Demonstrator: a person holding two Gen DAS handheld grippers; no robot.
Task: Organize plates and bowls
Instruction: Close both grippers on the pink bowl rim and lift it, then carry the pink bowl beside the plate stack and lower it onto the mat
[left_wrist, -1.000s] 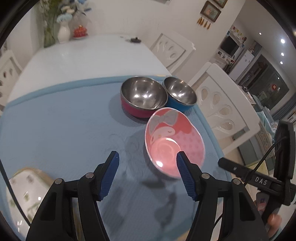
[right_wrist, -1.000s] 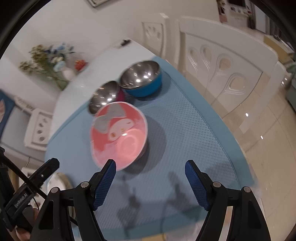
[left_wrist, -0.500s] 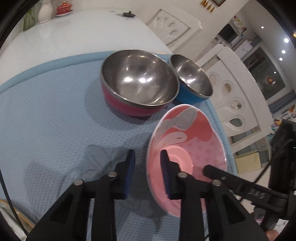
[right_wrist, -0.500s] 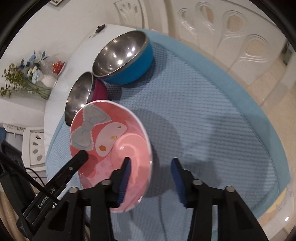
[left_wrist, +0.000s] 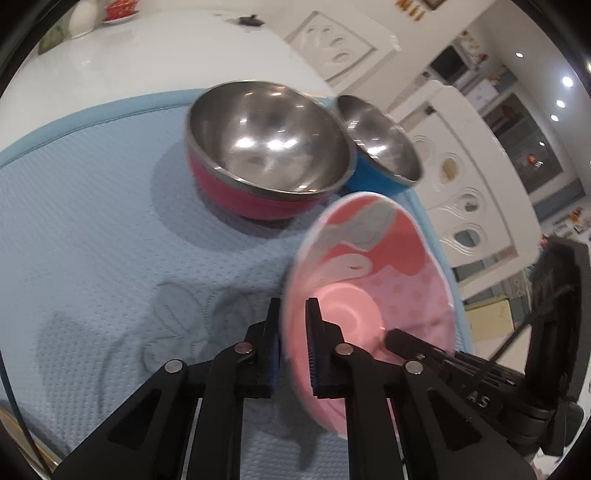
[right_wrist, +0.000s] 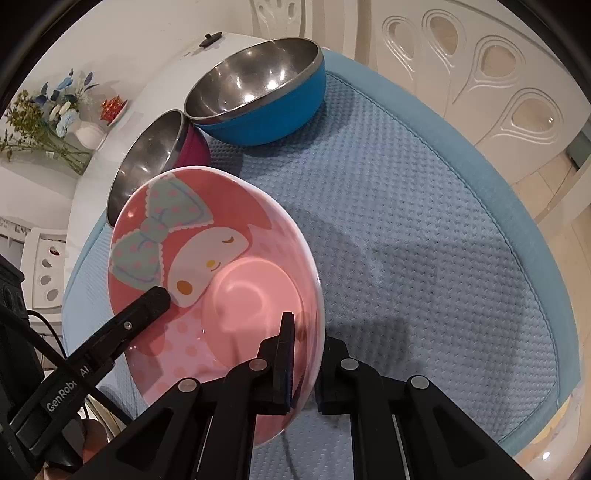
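Nearest the cameras, the pink cartoon bowl (left_wrist: 369, 295) (right_wrist: 214, 280) is held tilted above the blue mat (left_wrist: 92, 240) (right_wrist: 424, 240) by both tools at once. The left gripper (left_wrist: 293, 343) is closed on the bowl's rim at about 6 o'clock in the left wrist view, one finger outside the wall and one inside. The right gripper (right_wrist: 304, 362) is clamped on the opposite rim, seen at about 5 o'clock of the bowl in the right wrist view, again with the wall pinched between the two fingers. Nothing is seen inside the bowl except its printed bow and face. Beyond it, toward 12 o'clock in the left wrist view, a steel bowl with a magenta shell (left_wrist: 269, 147) (right_wrist: 151, 162) is set on the mat, and just beside it, toward 1 o'clock, a steel bowl with a blue shell (left_wrist: 380, 140) (right_wrist: 255, 88) is found; whether the two touch cannot be told. Both steel bowls are seen with nothing in them. The mat is spread over a white table (left_wrist: 147, 55) (right_wrist: 155, 70). White carved chairs (left_wrist: 472, 177) (right_wrist: 480, 66) are placed along the table's edge, and a vase of flowers (right_wrist: 48, 114) is seen at the far end, at about 10 o'clock in the right wrist view.
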